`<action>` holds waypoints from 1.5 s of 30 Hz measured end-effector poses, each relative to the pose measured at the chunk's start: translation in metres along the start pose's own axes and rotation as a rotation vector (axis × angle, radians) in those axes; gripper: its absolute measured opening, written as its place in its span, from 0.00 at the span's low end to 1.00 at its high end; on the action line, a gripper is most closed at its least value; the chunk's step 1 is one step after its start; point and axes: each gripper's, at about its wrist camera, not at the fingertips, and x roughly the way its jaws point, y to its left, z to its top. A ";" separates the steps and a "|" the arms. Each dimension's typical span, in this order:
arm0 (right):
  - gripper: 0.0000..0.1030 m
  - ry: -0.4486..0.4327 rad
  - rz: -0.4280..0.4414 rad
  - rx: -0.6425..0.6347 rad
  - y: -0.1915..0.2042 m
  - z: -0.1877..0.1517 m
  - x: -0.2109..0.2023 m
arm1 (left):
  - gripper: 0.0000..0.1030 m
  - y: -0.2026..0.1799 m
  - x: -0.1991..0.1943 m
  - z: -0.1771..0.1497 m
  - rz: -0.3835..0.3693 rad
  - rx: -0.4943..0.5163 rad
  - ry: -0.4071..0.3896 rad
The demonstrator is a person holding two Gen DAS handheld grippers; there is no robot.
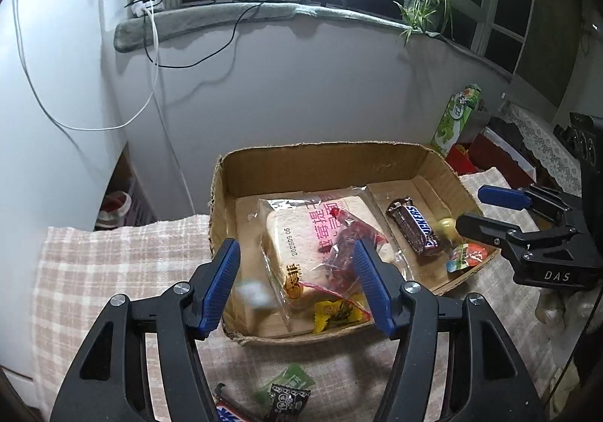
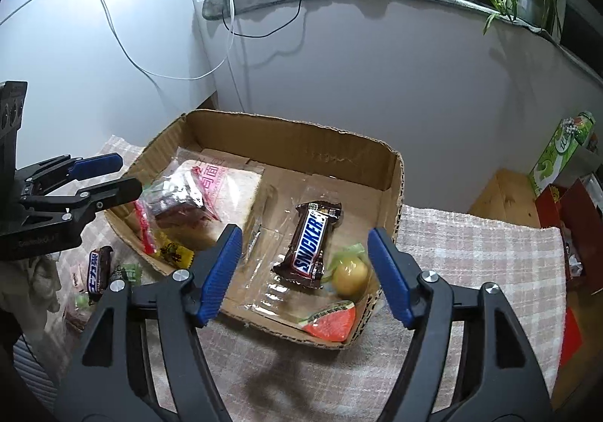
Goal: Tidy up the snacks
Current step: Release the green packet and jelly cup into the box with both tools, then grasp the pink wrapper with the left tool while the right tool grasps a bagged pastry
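A cardboard box (image 1: 320, 165) (image 2: 294, 143) sits on a checked cloth. In it lie a wrapped bread slice (image 1: 301, 237) (image 2: 230, 192), a red snack bag (image 1: 346, 244) (image 2: 177, 203), a yellow candy (image 1: 335, 312) (image 2: 173, 252), a Snickers bar (image 1: 414, 229) (image 2: 311, 244), a round yellow sweet (image 2: 350, 275) and a red-green wedge candy (image 1: 467, 256) (image 2: 331, 322). A small white blurred piece (image 1: 254, 293) hangs in the air between the fingers of my left gripper (image 1: 297, 286), which is open above the box's near left edge. My right gripper (image 2: 305, 275) is open over the Snickers bar.
Loose snacks lie on the cloth outside the box: a Snickers bar (image 2: 97, 269) (image 1: 228, 414), a black packet (image 1: 288, 399) and a green packet (image 1: 290, 380). A green carton (image 1: 458, 116) (image 2: 561, 154) and red boxes (image 2: 565, 211) stand at the right.
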 end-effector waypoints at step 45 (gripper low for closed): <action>0.70 0.127 0.376 -0.526 0.212 -0.101 -0.018 | 0.60 0.070 -0.087 -0.130 0.059 -0.125 0.121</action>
